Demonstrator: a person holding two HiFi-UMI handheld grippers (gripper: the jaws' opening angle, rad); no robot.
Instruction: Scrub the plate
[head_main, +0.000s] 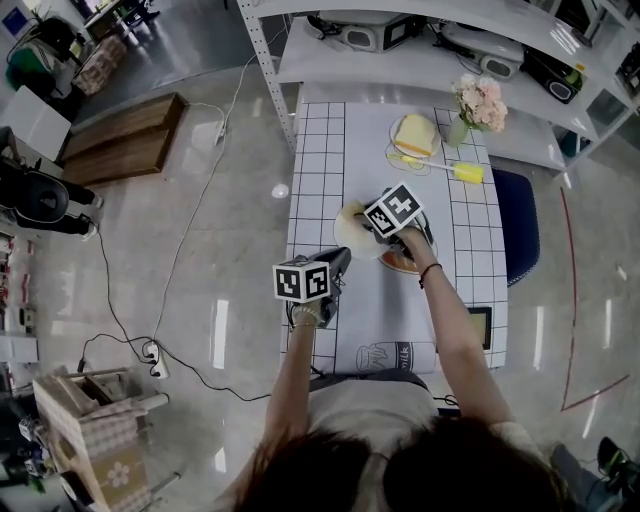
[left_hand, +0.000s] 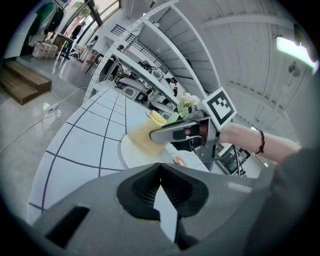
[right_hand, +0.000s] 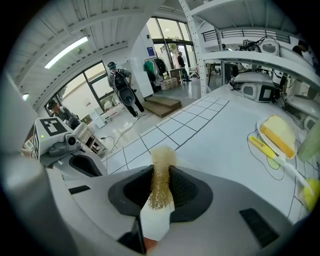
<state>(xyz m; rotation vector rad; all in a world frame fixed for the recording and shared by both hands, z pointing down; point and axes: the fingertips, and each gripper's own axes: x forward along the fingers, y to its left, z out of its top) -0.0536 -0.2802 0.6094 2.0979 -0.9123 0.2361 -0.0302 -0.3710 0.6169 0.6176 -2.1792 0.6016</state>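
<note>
Head view: puts the plate (head_main: 346, 226) flat on the gridded worktop (head_main: 320, 160), near the middle, with the right tool (head_main: 366, 228) over it and the left tool (head_main: 343, 258) at its near rim. Right gripper view: shows jaws pinching a golden mesh scourer (right_hand: 162, 175). Left gripper view: shows jaws pressed together at the tips, nothing seen between them. Looks like mid-scrub. Next, probably: press the scourer down, sweep it across the plate's face, and steady the rim against sliding.
</note>
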